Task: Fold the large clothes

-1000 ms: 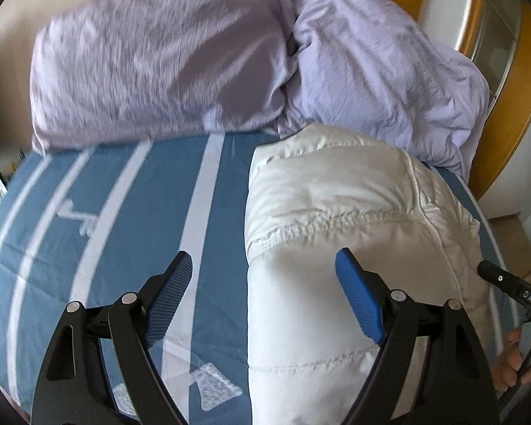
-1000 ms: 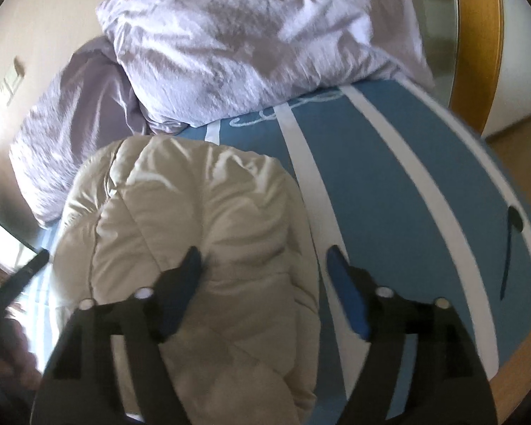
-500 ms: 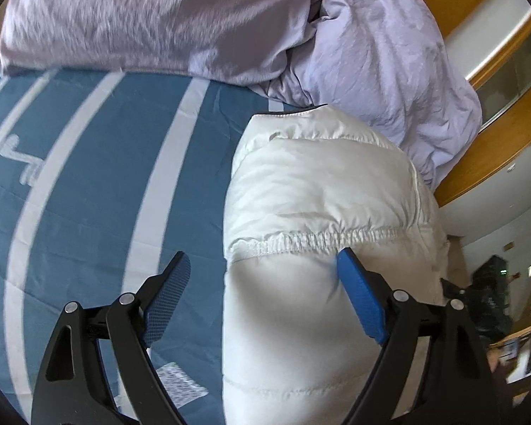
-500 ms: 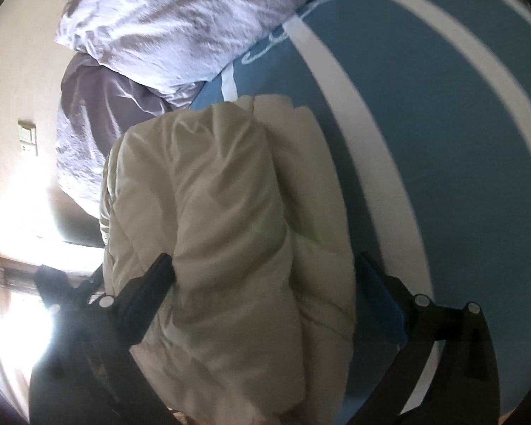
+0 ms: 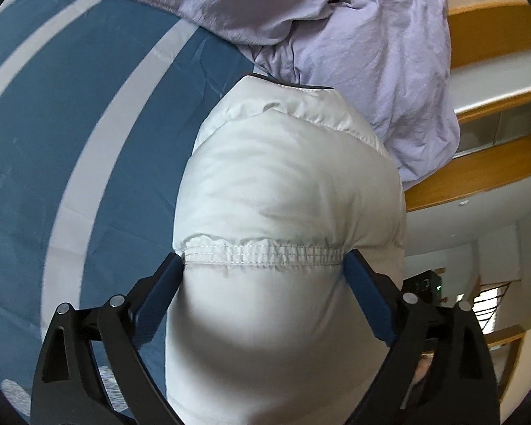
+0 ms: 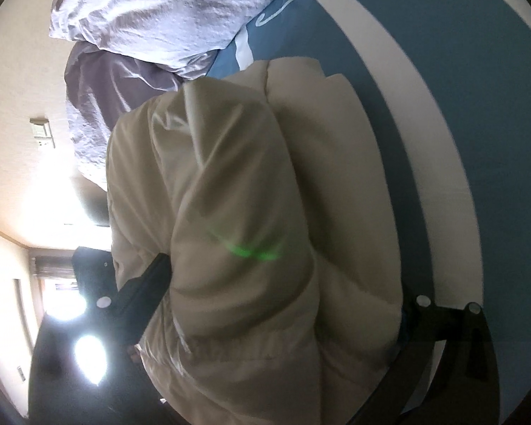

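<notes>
A white puffer jacket lies folded into a thick bundle on the blue striped bedsheet. My left gripper is wide open, its blue fingers on either side of the bundle at an elastic seam, touching both sides. In the right wrist view the same jacket fills the middle. My right gripper is also wide open around the bundle, its right fingertip hidden by the fabric.
Lilac pillows lie at the head of the bed, just beyond the jacket, and show in the right wrist view. A wooden bed frame runs along the right. The blue sheet stretches right of the jacket.
Both grippers have moved forward and down onto the jacket bundle, which now sits between the open fingers of each. The views have tilted.
</notes>
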Motion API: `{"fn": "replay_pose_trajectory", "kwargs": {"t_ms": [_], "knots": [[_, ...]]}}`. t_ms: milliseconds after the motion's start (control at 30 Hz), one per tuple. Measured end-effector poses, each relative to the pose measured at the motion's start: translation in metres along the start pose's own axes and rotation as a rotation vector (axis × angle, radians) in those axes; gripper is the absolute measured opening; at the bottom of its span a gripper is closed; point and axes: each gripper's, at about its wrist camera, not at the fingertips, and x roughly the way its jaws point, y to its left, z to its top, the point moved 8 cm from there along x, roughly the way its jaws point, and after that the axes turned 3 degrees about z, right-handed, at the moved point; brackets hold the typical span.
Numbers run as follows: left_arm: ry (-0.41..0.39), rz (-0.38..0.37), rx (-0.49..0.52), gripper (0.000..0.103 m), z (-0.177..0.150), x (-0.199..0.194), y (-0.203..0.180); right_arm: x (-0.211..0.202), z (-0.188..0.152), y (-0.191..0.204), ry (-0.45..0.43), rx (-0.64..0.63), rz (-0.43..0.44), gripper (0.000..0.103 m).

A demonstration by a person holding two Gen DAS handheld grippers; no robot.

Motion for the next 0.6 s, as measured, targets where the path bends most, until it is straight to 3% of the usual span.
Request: {"fn": "replay_pose_trajectory", "kwargs": {"t_ms": [133,300,467,600], "knots": [[0.006,-0.029,-0.029,0.092,0.000,0.000,0.001,0.005,0.002,0.002,0.012,-0.004,0.045,0.101],[-0.003,-0.072,-0.056,0.079,0.002,-0.008,0.002,0.009,0.002,0.009,0.015,-0.019,0.115,0.097],[-0.049,-0.071,-0.064,0.074,0.023,-0.023,0.004,0.016,0.009,0.026,0.011,-0.035,0.191,0.076],[-0.107,-0.047,-0.077,0.073,0.051,-0.040,0.012,0.037,0.023,0.052,0.024,-0.059,0.219,0.072]]}}
